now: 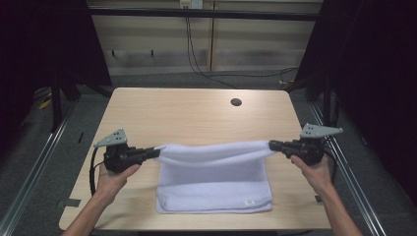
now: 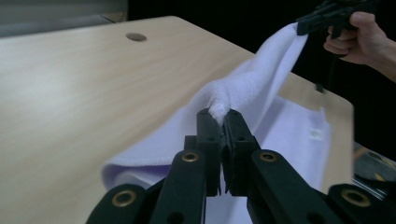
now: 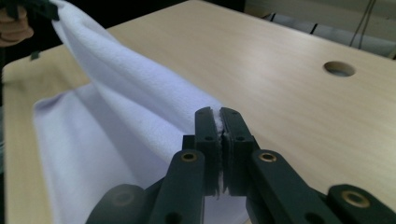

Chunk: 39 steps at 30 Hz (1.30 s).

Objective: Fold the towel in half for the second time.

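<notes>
We hold a white towel (image 1: 214, 177) by two corners of its far edge, one corner in each gripper. Our left gripper (image 1: 156, 153) has its jaws pinched tight on the left corner, and in the left gripper view the cloth (image 2: 252, 88) bunches up right between the black jaws. Our right gripper (image 1: 272, 144) is clamped the same way on the right corner, with a thin sliver of towel (image 3: 140, 116) squeezed between its jaws. The held edge hangs stretched between our hands just above the table (image 1: 196, 113), sagging a little in the middle, while the near part of the towel lies flat on the wood close to the front edge, its small label (image 1: 249, 202) showing at the near right.

We judge that we are mid-fold, so the risks come from the grip and the pull. Each gripper bites only a little cloth at the very tip, so a sharp tug apart could slip a corner free. If one hand travels faster than the other, the fold will land skewed. Lifting too far could drag the resting half toward the table's front edge and off it.
</notes>
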### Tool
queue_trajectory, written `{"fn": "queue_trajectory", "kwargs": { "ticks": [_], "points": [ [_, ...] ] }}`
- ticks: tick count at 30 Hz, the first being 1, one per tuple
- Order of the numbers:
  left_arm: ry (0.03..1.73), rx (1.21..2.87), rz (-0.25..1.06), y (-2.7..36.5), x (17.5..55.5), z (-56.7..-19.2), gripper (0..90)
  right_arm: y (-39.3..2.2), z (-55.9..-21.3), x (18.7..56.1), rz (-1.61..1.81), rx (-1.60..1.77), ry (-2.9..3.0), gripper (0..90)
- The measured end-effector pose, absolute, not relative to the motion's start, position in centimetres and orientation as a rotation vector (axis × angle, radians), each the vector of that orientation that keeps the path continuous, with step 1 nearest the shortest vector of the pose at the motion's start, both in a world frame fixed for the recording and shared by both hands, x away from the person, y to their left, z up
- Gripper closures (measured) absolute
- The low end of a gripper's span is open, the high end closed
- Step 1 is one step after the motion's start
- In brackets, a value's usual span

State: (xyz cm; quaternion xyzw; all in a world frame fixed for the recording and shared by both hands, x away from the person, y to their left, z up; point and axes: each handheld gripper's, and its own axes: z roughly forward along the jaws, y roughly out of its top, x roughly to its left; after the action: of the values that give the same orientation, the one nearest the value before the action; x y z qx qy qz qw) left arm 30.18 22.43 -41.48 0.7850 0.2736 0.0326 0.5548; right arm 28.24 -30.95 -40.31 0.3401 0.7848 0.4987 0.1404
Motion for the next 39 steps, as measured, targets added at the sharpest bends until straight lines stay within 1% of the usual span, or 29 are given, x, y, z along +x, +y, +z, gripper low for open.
{"fn": "queue_trajectory", "kwargs": {
  "ticks": [1,4,6,7,8,9,10,12,14,17,18,19,20,21,22,23,24,25,26,27,28,29,30,31,34,35,36,37,39],
  "points": [
    [0.648,1.894,0.063,22.6,29.0,-42.0,86.9,-30.8,-40.9,26.6,1.437,0.974,2.286,86.2],
    [0.662,1.972,0.049,22.8,27.4,-43.4,86.1,-30.6,-42.8,24.3,1.415,0.986,2.34,85.7],
    [0.66,1.992,0.037,22.8,27.1,-43.9,85.6,-30.5,-44.2,23.2,1.403,1.011,2.383,84.9],
    [0.671,2.04,0.002,22.8,26.3,-45.3,85.6,-30.4,-45.1,22.5,1.372,1.018,2.419,84.1],
    [0.671,2.04,0.002,22.8,26.3,-45.3,85.6,-30.4,-45.1,22.5,1.372,1.018,2.419,84.1],
    [0.668,2.064,-0.021,22.8,26.0,-45.9,85.6,-30.2,-46.3,21.6,1.33,1.035,2.475,80.9],
    [0.661,2.083,-0.029,22.7,25.7,-46.3,85.6,-30.2,-46.3,21.6,1.33,1.035,2.475,80.9],
    [0.635,2.153,-0.081,22.5,25.2,-47.2,84.8,-30.1,-47.2,20.7,1.267,1.039,2.532,78.5],
    [0.593,2.204,-0.11,22.3,24.7,-47.6,81.8,-29.8,-47.8,20.1,1.196,1.027,2.596,76.6],
    [0.612,2.245,-0.129,22.4,24.2,-48.1,78.4,-30.1,-48.7,19.0,1.204,1.064,2.605,72.2],
    [0.612,2.245,-0.129,22.4,24.2,-48.1,77.0,-30.1,-48.7,19.0,1.204,1.064,2.605,72.2],
    [0.619,2.229,-0.132,22.5,24.3,-48.0,74.2,-30.3,-48.6,18.9,1.219,1.09,2.592,66.1],
    [0.623,2.213,-0.131,22.7,24.5,-47.9,74.2,-30.3,-48.6,18.9,1.219,1.09,2.592,66.1],
    [0.646,2.182,-0.117,22.9,24.6,-47.7,66.1,-30.6,-48.2,18.9,1.251,1.108,2.543,60.5],
    [0.666,2.144,-0.101,23.1,24.8,-47.5,61.4,-30.8,-47.8,18.9,1.297,1.12,2.505,58.4],
    [0.717,2.058,-0.053,23.6,25.3,-46.9,56.9,-31.0,-47.3,18.9,1.338,1.131,2.453,55.1],
    [0.717,2.058,-0.053,23.6,25.3,-46.9,54.0,-31.0,-47.3,18.9,1.338,1.131,2.453,55.1],
    [0.768,1.987,0.012,24.1,26.0,-46.5,53.4,-31.5,-46.4,19.3,1.37,1.162,2.338,50.1],
    [0.768,1.987,0.012,24.1,26.0,-46.5,51.2,-31.5,-46.4,19.3,1.37,1.162,2.338,50.1],
    [0.832,1.936,0.058,24.3,27.1,-46.2,49.1,-32.0,-45.6,19.8,1.405,1.221,2.219,43.7],
    [0.832,1.936,0.058,24.3,27.1,-46.2,48.0,-32.0,-45.6,19.8,1.405,1.221,2.219,43.7],
    [0.884,1.879,0.11,24.5,28.0,-46.3,44.9,-32.2,-44.9,20.5,1.42,1.23,2.151,43.6],
    [0.884,1.879,0.11,24.5,28.0,-46.3,42.6,-32.2,-44.9,20.5,1.42,1.23,2.151,43.6],
    [0.881,1.907,0.154,24.6,28.3,-46.5,42.0,-32.1,-44.5,21.1,1.433,1.237,2.085,38.6],
    [0.898,1.914,0.17,25.0,28.6,-46.9,37.6,-32.0,-44.9,21.2,1.429,1.235,2.011,37.7],
    [0.915,1.937,0.186,25.2,28.7,-47.2,35.2,-32.0,-46.2,21.6,1.396,1.275,2.046,34.1],
    [0.915,1.937,0.186,25.2,28.7,-47.2,32.3,-32.0,-46.2,21.6,1.396,1.275,2.046,34.1],
    [0.929,1.948,0.178,25.3,28.8,-47.4,30.6,-31.9,-47.5,21.8,1.343,1.32,2.085,32.2],
    [0.93,1.944,0.166,25.3,28.8,-47.4,26.8,-31.7,-47.9,21.8,1.294,1.326,2.11,27.5]
  ]
}}
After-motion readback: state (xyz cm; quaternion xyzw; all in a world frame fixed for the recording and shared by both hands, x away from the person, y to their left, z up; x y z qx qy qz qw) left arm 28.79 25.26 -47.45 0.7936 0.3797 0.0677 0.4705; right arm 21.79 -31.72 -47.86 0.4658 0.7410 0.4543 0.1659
